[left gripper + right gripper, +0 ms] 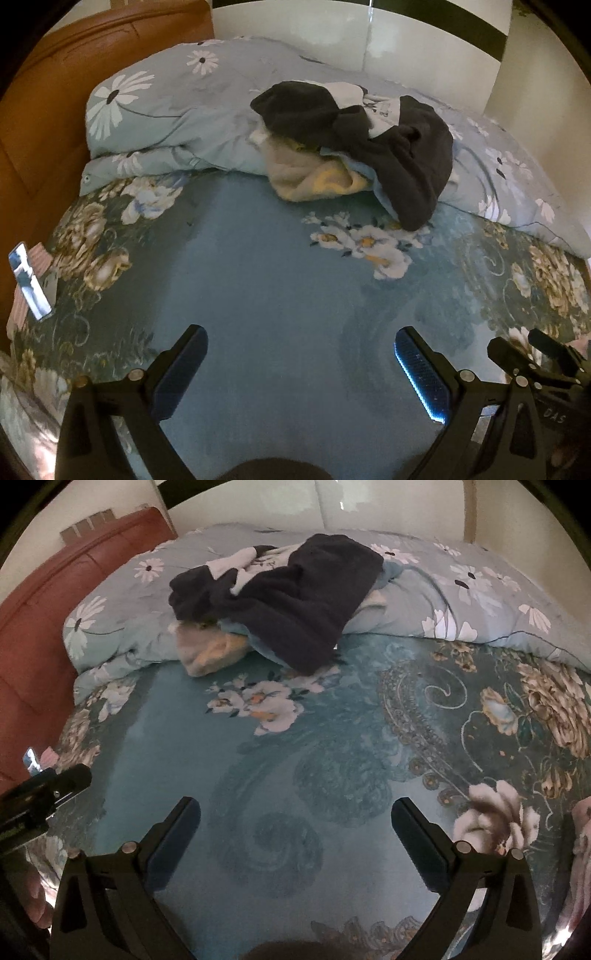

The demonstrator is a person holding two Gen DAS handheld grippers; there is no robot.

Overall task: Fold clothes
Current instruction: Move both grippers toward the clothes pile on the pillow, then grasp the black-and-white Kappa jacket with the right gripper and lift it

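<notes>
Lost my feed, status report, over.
Left gripper and right gripper open, empty, over bedsheet. Clothes pile unfolded on quilt ahead. Path clear.

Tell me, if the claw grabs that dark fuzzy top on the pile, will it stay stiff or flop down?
Probably flop. The dark top already lies crumpled and draped over the other clothes, so it should sag from wherever it is pinched. It looks thick and fleecy, so likely grippy rather than slippery. It may drag the pale garment beneath along.

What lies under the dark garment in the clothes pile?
Under the dark garment a beige-and-yellow piece and a light-blue edge stick out, resting on the folded duvet. Anything deeper is covered.
</notes>
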